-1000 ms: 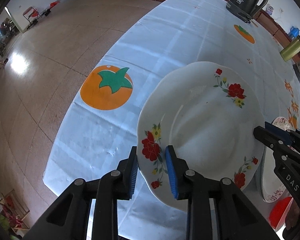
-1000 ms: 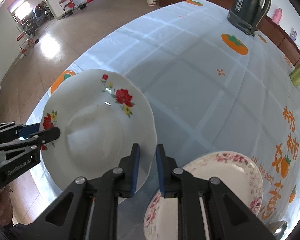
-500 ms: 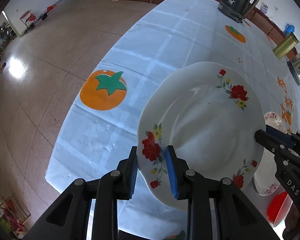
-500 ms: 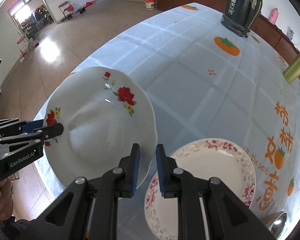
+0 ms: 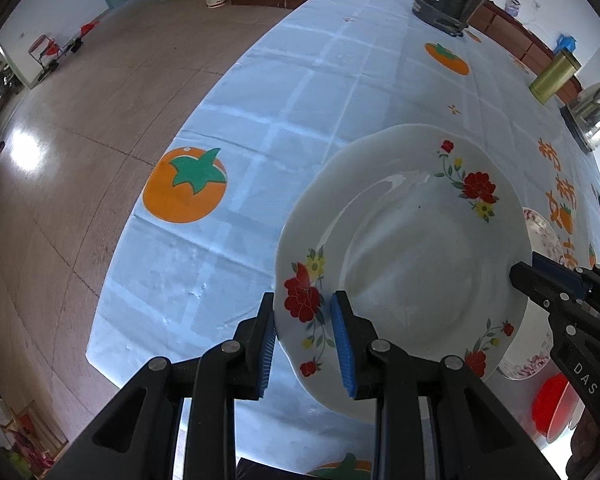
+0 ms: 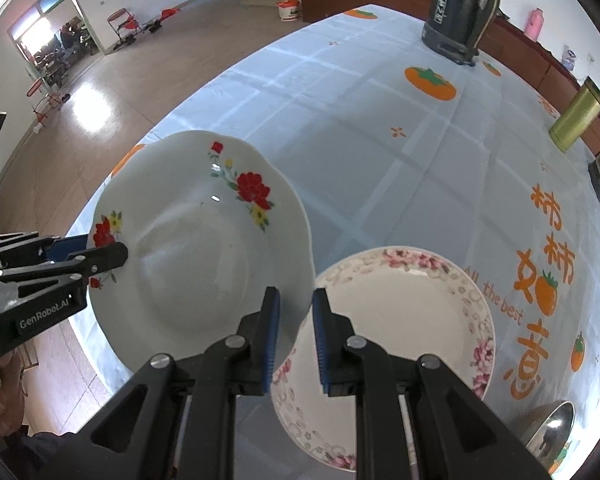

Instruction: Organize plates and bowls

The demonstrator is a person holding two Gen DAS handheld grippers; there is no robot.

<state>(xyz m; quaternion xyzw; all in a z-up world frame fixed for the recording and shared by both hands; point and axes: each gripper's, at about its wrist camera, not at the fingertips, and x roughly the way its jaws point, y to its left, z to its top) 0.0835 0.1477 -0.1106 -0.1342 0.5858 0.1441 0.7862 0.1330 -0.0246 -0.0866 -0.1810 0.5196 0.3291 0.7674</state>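
A white plate with red flowers [image 5: 412,264] is held in the air above the table's near corner. My left gripper [image 5: 306,334] is shut on its near rim. My right gripper [image 6: 294,332] is shut on the opposite rim of the same plate [image 6: 196,256]; it shows in the left wrist view [image 5: 524,276] at the plate's right edge. A second plate with a pink floral border [image 6: 404,328] lies flat on the table, just right of and below the held plate. It peeks out behind the held plate in the left wrist view [image 5: 540,232].
The table wears a light blue cloth with orange persimmons [image 5: 184,186]. A dark kettle [image 6: 462,8] stands at the far end. A gold tin [image 6: 578,114] and a steel pot [image 5: 594,114] stand at the right. A red bowl [image 5: 552,404] and a steel bowl [image 6: 548,432] sit near the front edge.
Both grippers have lifted the flowered plate higher and carried it rightward, closer to the pink-bordered plate. The table has dropped further below, and both grips are unchanged.
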